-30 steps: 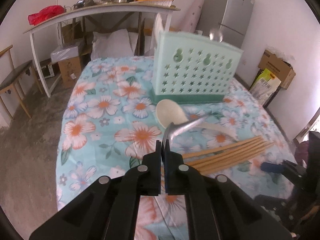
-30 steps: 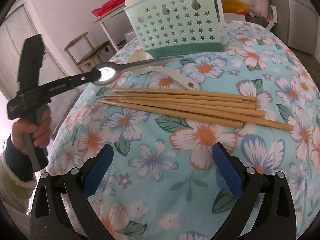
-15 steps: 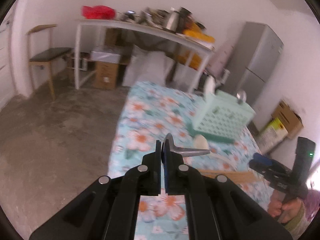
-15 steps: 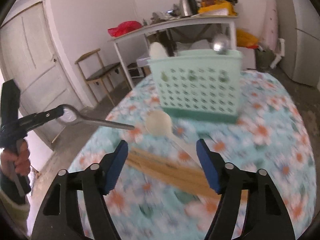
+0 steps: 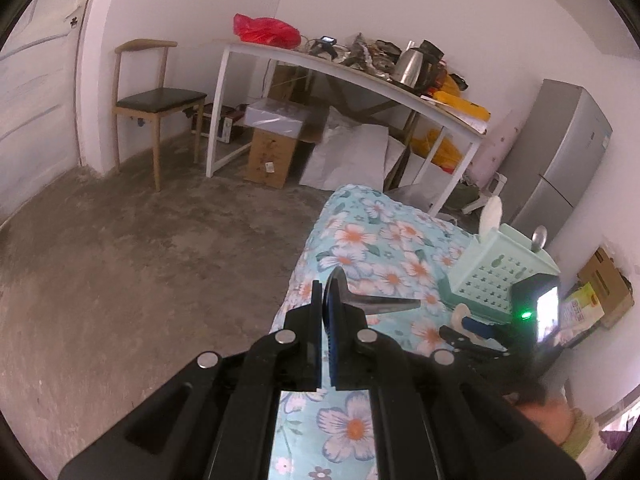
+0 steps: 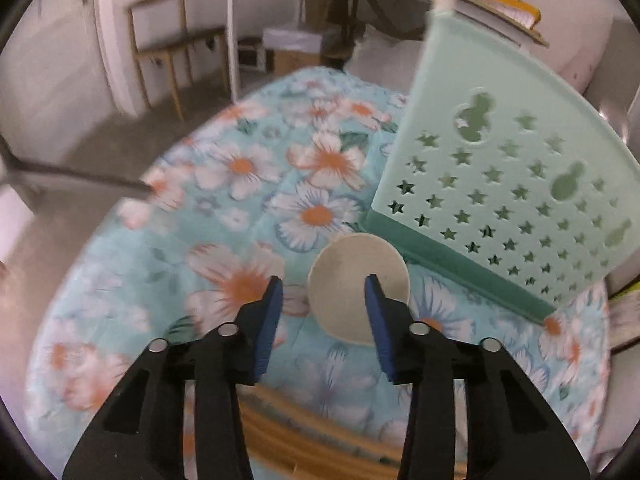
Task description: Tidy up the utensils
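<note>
Metal spoon (image 5: 376, 302) sits pinched by its bowl in the left gripper (image 5: 327, 312), handle pointing level toward the mint utensil basket (image 5: 500, 276). Before that basket, the right gripper (image 6: 324, 300) hangs spread over a white spoon's bowl (image 6: 352, 284); wooden chopsticks (image 6: 320, 432) lie crosswise nearer.

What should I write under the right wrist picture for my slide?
Open right gripper hovers over the white spoon beside the green utensil basket on the flowery tablecloth.
</note>
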### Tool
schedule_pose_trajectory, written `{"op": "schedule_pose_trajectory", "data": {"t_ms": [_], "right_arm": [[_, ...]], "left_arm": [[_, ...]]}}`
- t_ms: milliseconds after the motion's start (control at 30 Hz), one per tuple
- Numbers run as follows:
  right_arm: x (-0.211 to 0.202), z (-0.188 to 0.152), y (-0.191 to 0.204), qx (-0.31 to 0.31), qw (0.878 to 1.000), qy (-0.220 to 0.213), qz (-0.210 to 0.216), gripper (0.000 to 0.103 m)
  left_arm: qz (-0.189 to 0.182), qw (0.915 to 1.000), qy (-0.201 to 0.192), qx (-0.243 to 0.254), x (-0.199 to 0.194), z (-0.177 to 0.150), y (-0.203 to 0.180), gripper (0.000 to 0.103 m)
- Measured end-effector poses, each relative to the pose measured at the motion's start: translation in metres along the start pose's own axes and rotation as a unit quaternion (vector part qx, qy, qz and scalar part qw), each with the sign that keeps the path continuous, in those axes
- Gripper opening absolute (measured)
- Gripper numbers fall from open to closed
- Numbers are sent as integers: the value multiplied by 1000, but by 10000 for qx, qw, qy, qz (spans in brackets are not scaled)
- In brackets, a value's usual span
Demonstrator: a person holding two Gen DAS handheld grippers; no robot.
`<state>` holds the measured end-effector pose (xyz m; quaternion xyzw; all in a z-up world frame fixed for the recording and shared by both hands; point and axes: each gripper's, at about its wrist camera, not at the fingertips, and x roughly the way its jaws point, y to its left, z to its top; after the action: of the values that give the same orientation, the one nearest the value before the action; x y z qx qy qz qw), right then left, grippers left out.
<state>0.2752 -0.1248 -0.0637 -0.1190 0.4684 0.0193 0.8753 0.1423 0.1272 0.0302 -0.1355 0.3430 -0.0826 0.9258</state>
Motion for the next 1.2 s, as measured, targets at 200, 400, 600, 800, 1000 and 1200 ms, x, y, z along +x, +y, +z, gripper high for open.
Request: {"op": "schedule_pose_trajectory", "data": {"t_ms": [200, 400, 600, 800, 1000, 1200], "right_arm": [[7, 0, 20, -448, 9966, 18, -685, 13], [5, -1, 18, -373, 9958, -117, -832, 4], [-36, -7, -2, -64, 9959, -609, -664, 3], [-99, -15, -33, 454, 9886, -1390, -360, 2], [-156, -15, -73, 990, 9739, -2012, 353, 2], [-198, -16, -130, 1595, 9481, -2559, 1014, 2]], "left_arm": [[36, 10000, 3, 15, -1, 1, 1, 2], [66, 9999, -123, 76, -9, 5, 0, 2], [170, 9995, -217, 162, -17, 13, -2, 2], [86, 9986, -448, 261, -29, 19, -17, 2], [-209, 9946, -854, 546, -47, 29, -46, 2], [-554, 9850, -1279, 1020, -61, 48, -93, 2]]}}
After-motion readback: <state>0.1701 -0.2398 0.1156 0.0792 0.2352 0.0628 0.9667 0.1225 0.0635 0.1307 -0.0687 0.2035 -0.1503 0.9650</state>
